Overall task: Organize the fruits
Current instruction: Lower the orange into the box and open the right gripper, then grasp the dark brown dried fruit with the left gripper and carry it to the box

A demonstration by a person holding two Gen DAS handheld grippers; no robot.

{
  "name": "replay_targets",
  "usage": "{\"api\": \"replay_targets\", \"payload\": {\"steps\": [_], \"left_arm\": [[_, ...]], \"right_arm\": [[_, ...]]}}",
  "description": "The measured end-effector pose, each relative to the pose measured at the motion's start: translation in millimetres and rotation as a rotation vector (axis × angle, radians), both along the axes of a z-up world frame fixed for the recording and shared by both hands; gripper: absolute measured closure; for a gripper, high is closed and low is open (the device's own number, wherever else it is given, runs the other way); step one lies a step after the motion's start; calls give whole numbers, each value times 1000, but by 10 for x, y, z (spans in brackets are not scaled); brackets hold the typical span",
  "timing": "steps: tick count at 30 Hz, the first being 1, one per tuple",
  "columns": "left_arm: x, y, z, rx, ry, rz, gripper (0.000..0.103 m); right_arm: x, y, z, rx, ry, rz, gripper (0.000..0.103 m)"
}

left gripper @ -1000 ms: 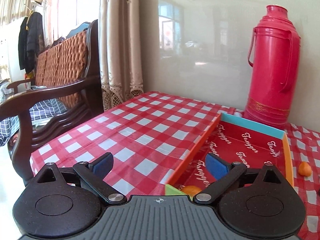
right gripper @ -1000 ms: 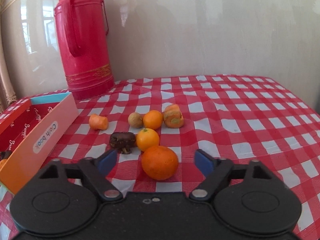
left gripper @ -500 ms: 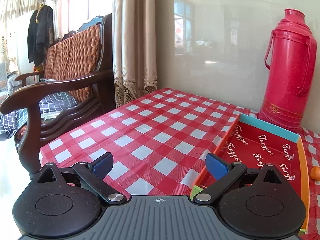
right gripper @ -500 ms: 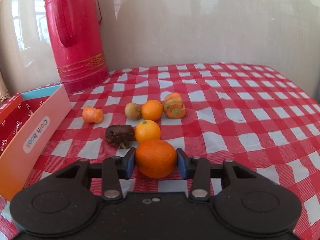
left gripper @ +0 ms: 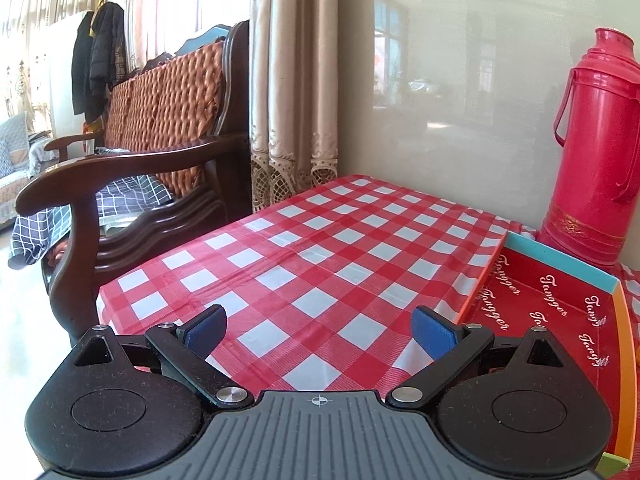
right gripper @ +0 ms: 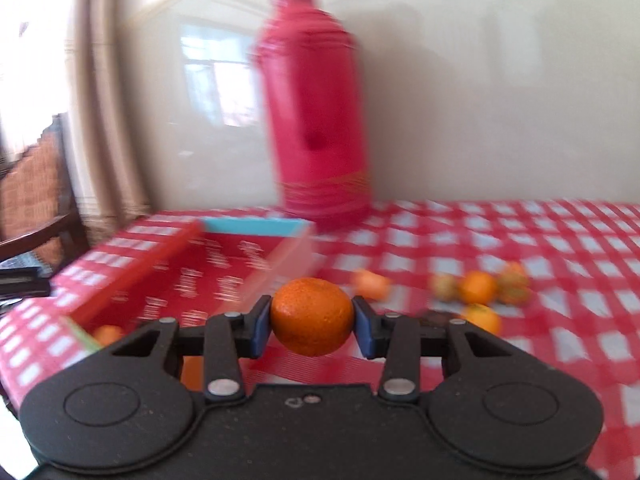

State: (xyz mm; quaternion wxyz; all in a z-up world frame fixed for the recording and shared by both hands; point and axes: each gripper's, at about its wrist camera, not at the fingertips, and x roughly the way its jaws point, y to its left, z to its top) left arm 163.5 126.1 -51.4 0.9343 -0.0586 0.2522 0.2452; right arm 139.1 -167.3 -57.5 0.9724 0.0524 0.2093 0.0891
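right tool (right gripper: 313, 320) clamps an orange (right gripper: 312, 316), held off the table (right gripper: 560, 240) near the red box (right gripper: 224, 268). other fruits (right gripper: 478, 288) sit on the table by the thermos (right gripper: 320, 120). left tool (left gripper: 320, 324) released, nothing in it.

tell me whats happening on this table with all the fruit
A person is sorting fruit into a red box using handheld tongs. The right tongs are shut on a large orange, held above the checked tablecloth near the box's edge. At least one small orange fruit already lies in the box. Several more small fruits wait on the cloth, right of a red thermos. The left tongs are open and empty.
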Motion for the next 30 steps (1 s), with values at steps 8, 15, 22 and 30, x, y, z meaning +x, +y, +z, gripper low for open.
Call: {"api": "replay_targets", "payload": {"steps": [8,15,22,30], "left_arm": [[-67,156,-31,15,6,30,5],[-55,199,-35,-9,9,34,5],[-53,-131,3,35,-13,-72,5],[-97,-808,83,62,-66,-334,5]], "right_arm": [[28,642,12,-90,-37,205,69],[-54,691,20,-119,-69,205,31],[-121,427,46,-87,-86,82,16],[-232,-197,38,-83,-64,-286,6]]}}
